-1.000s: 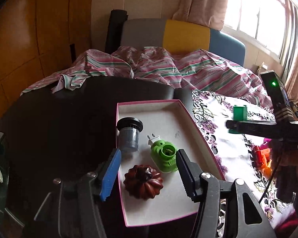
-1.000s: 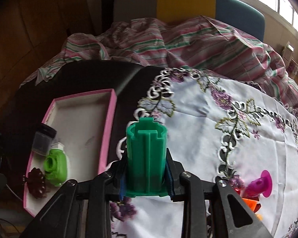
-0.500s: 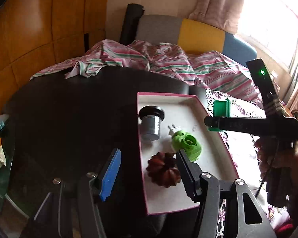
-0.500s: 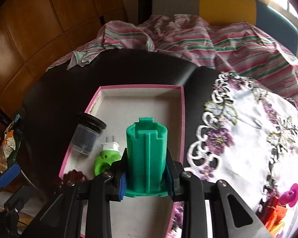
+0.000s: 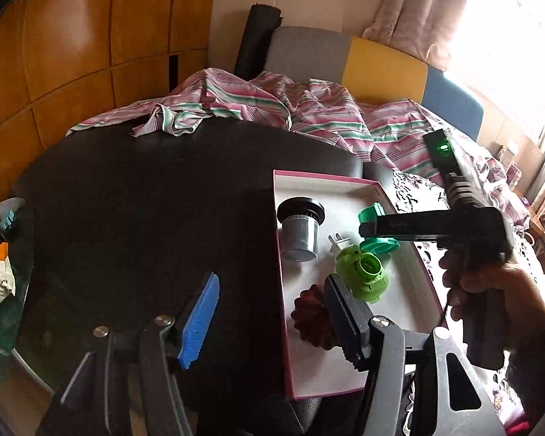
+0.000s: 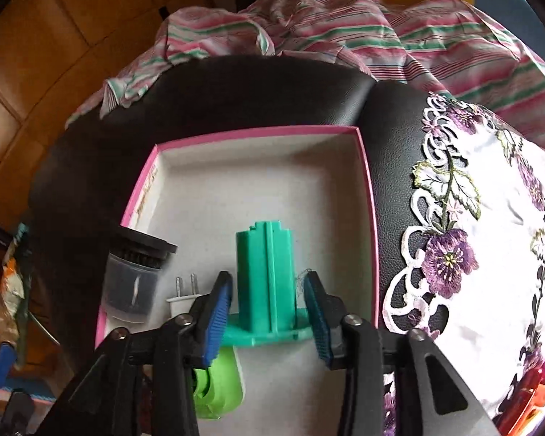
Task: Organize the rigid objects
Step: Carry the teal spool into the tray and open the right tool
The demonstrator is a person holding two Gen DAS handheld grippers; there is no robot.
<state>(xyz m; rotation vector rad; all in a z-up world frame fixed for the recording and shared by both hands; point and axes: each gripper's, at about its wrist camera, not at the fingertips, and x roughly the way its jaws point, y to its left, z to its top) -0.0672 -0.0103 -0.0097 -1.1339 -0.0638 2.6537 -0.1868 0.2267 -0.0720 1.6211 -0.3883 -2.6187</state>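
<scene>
The placing step looks just finished: the green spool (image 6: 267, 283) stands upright in the pink tray (image 6: 367, 218), near its right wall, beside the plug (image 6: 218, 385) and the grey cup (image 6: 132, 283). The right gripper (image 6: 269, 321) has its jaws parted to either side of the spool, apparently clear of it. The left gripper (image 5: 272, 321) hangs over the surface's near edge, jaws wide and empty. Next, the right gripper should back straight out without tipping the spool.
</scene>
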